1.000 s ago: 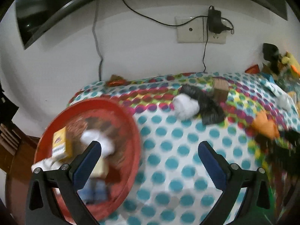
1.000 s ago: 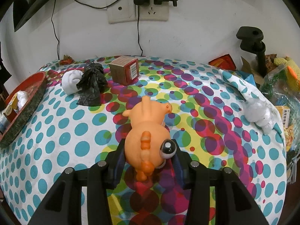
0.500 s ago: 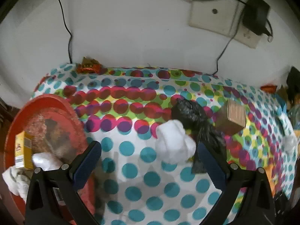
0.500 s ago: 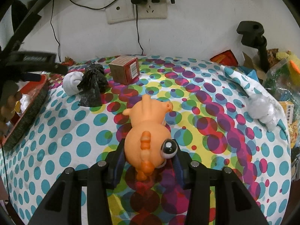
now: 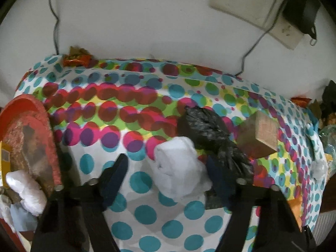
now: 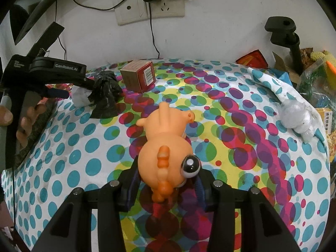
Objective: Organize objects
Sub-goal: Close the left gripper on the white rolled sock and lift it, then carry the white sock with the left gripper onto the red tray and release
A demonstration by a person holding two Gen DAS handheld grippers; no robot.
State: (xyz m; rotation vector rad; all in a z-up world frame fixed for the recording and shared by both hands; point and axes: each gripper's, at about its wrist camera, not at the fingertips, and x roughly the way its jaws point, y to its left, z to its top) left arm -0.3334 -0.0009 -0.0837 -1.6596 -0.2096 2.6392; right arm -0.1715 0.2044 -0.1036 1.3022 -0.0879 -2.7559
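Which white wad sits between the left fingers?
The white wad touching the black bag; the others lie in the red tray and at the table's far right.

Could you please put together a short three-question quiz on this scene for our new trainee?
1. True or false: the right hand-held gripper is shut on the orange toy.
2. Which object lies between the fingers of the left hand-held gripper? A) brown box B) white bundle C) snack wrapper
3. Fill in: the black plastic bag lies against the white bundle, on the side nearer the ____ box.

Key: 1 true; 2 B; 3 brown.
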